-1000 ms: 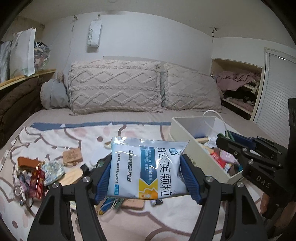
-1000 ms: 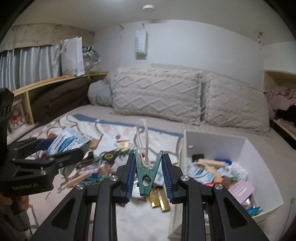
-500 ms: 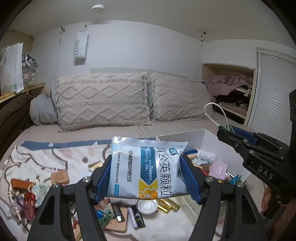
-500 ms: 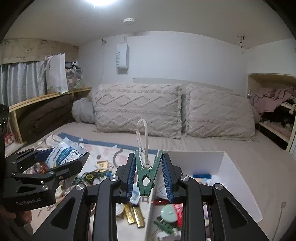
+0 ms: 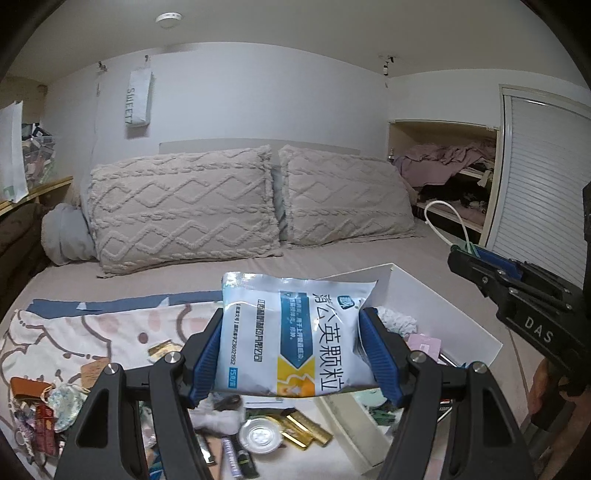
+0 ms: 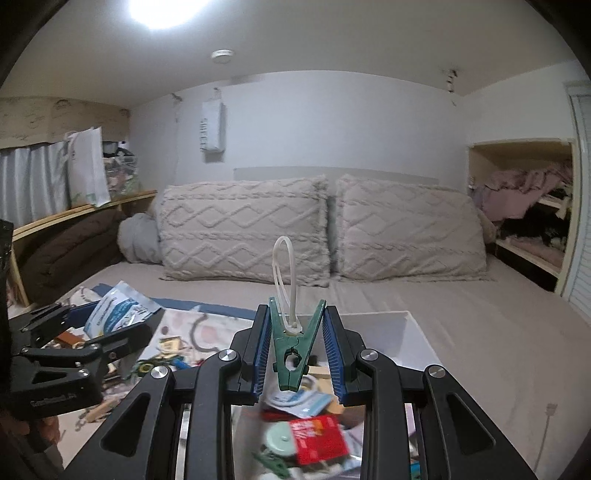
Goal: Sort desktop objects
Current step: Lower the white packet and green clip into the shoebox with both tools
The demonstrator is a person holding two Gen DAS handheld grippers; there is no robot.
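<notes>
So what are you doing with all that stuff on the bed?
Someone is sorting bits and pieces into a white box on the bed. The left hand-held gripper is clamped on a blue and white packet, held up beside the box. The right hand-held gripper pinches a green clothespin above the box. More clutter lies on the blanket.

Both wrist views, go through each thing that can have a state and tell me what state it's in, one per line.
left gripper: shut on the medicine sachet.
medicine sachet: sealed, held in the air.
right gripper: shut on the green clothespin.
green clothespin: pinched, held above the box.
white storage box: open-topped, partly filled.
wardrobe door: slid open, shelves showing.
ceiling light: on.
</notes>
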